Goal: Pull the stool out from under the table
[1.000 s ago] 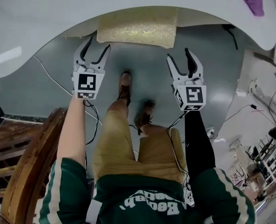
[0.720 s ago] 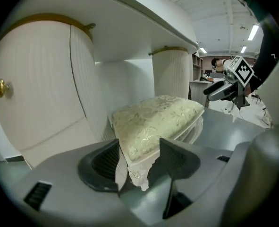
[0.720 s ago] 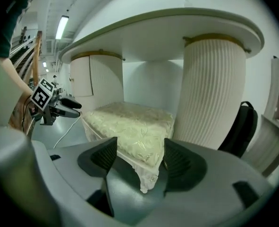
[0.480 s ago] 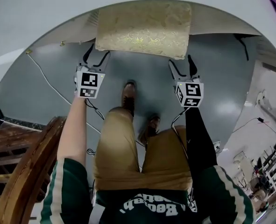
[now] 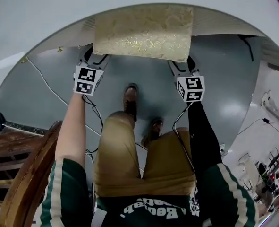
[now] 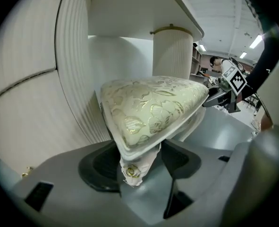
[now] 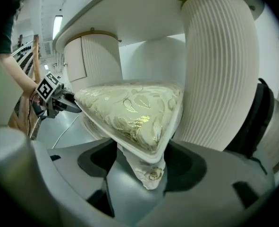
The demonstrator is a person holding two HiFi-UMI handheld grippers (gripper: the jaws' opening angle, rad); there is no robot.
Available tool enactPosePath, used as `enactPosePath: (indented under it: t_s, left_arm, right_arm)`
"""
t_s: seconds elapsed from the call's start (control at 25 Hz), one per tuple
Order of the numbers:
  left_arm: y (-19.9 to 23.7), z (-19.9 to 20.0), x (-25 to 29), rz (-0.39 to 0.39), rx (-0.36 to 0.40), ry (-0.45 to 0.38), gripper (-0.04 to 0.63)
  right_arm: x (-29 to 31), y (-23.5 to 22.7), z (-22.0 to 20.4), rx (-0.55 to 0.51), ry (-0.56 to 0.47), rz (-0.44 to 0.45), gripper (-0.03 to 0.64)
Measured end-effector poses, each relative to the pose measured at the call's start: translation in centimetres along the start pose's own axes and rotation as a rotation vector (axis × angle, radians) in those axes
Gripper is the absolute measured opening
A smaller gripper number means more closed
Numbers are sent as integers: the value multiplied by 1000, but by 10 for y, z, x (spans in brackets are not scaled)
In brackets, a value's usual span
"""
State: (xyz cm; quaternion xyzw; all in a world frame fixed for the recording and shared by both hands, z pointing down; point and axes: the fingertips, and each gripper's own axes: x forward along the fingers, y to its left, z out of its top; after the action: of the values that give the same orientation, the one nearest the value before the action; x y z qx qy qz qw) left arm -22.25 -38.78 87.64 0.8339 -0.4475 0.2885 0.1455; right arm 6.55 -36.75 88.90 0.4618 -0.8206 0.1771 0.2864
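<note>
The stool (image 5: 141, 32) has a gold-patterned cushion and stands partly under the white table (image 5: 30, 13). My left gripper (image 5: 94, 58) is at its near left corner and my right gripper (image 5: 182, 65) at its near right corner, their tips hidden under the cushion edge. In the left gripper view the stool's corner (image 6: 144, 122) and its leg top sit between the jaws of the left gripper (image 6: 137, 162), which are opening. In the right gripper view the other corner (image 7: 139, 122) sits between the jaws of the right gripper (image 7: 144, 167), which are closing; no pad visibly presses on it.
Ribbed white table pedestals (image 6: 172, 51) (image 7: 219, 70) stand close behind the stool. A wooden chair (image 5: 21, 160) is at my lower left. Cables (image 5: 49, 86) trail over the grey floor. The person's feet (image 5: 130, 98) are just behind the grippers.
Both grippers have moved forward from open floor to the stool's near corners, and their tips now lie under the cushion edge. The stool fills more of the head view.
</note>
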Motion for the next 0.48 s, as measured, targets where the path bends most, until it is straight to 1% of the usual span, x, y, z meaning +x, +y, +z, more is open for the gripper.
enactPosePath:
  t_s: [0.12,0.24,0.48]
  left_arm:
    - [-2,-3,-3,7,-39,17,288]
    - [-6,-7,-9,3,-49,27,282]
    - [-43,-20,-25,-3,-71,61,275]
  right_arm:
    - [-1,1,-2,20,13,-3,319]
    - [-5,4,-5,36,23,-6,318]
    - [-32,2,-29,40,76,13,316]
